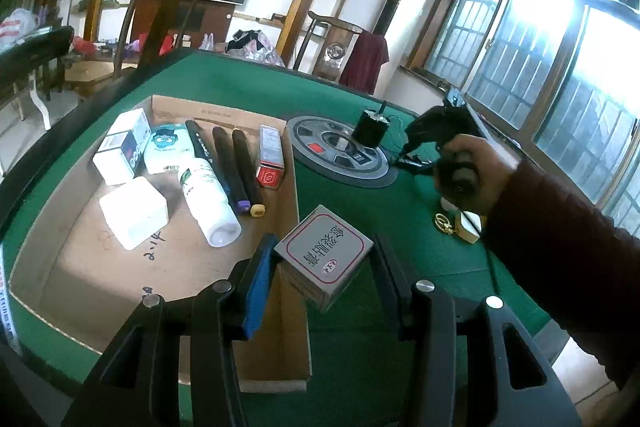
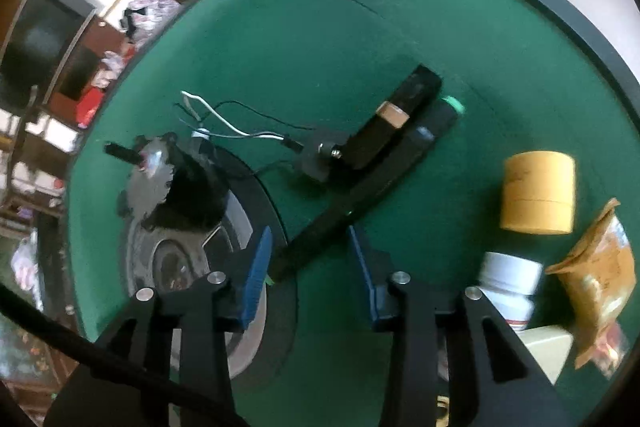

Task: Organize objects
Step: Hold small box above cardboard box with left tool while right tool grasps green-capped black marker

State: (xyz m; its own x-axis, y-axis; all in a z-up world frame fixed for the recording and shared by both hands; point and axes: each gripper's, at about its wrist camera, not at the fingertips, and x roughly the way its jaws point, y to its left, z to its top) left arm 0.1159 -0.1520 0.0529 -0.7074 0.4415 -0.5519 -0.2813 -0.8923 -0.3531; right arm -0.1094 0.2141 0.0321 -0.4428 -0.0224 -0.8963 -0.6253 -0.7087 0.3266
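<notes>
Left claw point(image 1: 324, 267) pinching one grey box point(image 1: 324, 255), right claw point(image 2: 310, 259) spread, seemingly astride one black marker point(image 2: 360, 187).

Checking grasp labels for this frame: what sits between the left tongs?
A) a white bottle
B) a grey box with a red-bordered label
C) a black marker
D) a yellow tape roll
B: in the left wrist view the grey box with the red-bordered label sits between the left tongs, over the edge of the cardboard tray; the white bottle and black markers lie inside the tray.
</notes>
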